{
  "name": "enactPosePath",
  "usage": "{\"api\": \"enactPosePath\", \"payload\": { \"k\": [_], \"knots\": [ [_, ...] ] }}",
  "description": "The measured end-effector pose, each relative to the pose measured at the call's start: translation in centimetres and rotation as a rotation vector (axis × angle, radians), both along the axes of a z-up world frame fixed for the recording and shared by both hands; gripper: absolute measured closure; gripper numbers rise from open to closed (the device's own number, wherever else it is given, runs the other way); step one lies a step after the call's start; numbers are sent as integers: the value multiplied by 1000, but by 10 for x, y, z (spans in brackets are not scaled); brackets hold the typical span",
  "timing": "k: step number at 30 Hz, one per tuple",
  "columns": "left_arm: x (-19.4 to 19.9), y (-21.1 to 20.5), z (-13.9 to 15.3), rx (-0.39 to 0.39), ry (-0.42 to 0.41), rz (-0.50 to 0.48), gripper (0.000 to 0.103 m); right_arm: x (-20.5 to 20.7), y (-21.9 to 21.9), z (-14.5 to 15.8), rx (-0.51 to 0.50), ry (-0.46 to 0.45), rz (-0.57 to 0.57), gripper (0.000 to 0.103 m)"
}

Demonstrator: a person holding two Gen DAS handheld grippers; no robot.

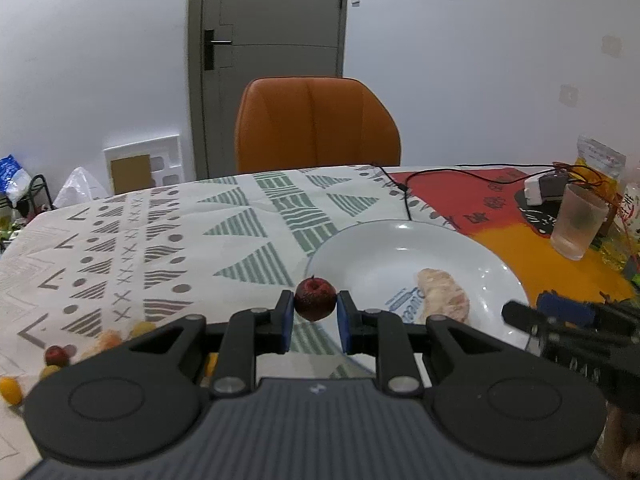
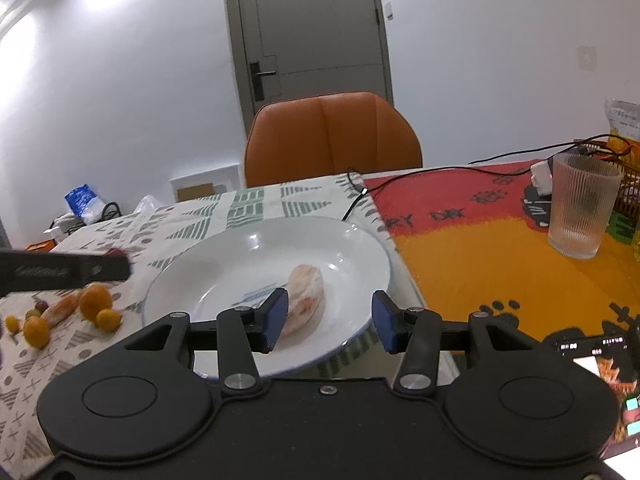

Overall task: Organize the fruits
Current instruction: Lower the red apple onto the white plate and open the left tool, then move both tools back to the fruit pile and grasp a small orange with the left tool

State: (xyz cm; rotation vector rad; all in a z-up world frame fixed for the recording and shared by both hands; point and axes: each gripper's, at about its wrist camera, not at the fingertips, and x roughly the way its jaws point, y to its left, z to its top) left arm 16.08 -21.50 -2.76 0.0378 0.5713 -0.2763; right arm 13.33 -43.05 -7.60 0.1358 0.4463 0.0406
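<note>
Left gripper (image 1: 315,312) fingers are clamping a small dark-red round fruit (image 1: 315,298) beside the white ceramic plate (image 1: 400,256). Right gripper (image 2: 327,320) fingers are standing apart over the plate, the pale peeled fruit segment (image 2: 305,296) possibly touching the left one.

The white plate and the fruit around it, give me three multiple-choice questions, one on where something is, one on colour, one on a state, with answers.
1. Where is the pale peeled fruit piece?
A. on the white plate
B. in the glass
C. on the chair

2. What colour is the small fruit in the left tongs?
A. green
B. dark red
C. white

3. How are the right tongs?
A. shut on an orange
B. shut on the plate
C. open, pressing nothing

Answers: 1 A, it lies in the plate's well. 2 B, dark red between the blue pads. 3 C, pads stand apart.
</note>
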Motion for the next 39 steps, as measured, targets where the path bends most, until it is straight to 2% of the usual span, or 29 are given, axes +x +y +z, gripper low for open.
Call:
{"api": "enactPosePath", "payload": {
  "k": [14,18,20,25,30,34,39],
  "knots": [
    [11,-18,-2,-20,26,-71,81,-13,6,2,16,6,-17,56],
    [8,-15,0,-14,21,-67,77,-14,8,2,20,8,-16,53],
    [6,-11,1,-11,25,-54,73,-14,9,2,22,10,-17,52],
    [2,10,3,-5,32,1,45,-15,14,2,26,10,-2,50],
    [-2,34,6,15,29,50,30,-17,25,3,23,8,11,42],
    [-8,57,9,7,24,105,22,-20,32,5,37,4,16,34],
    [-16,82,12,4,26,147,21,-22,45,9,36,-4,41,26]
  ]
}}
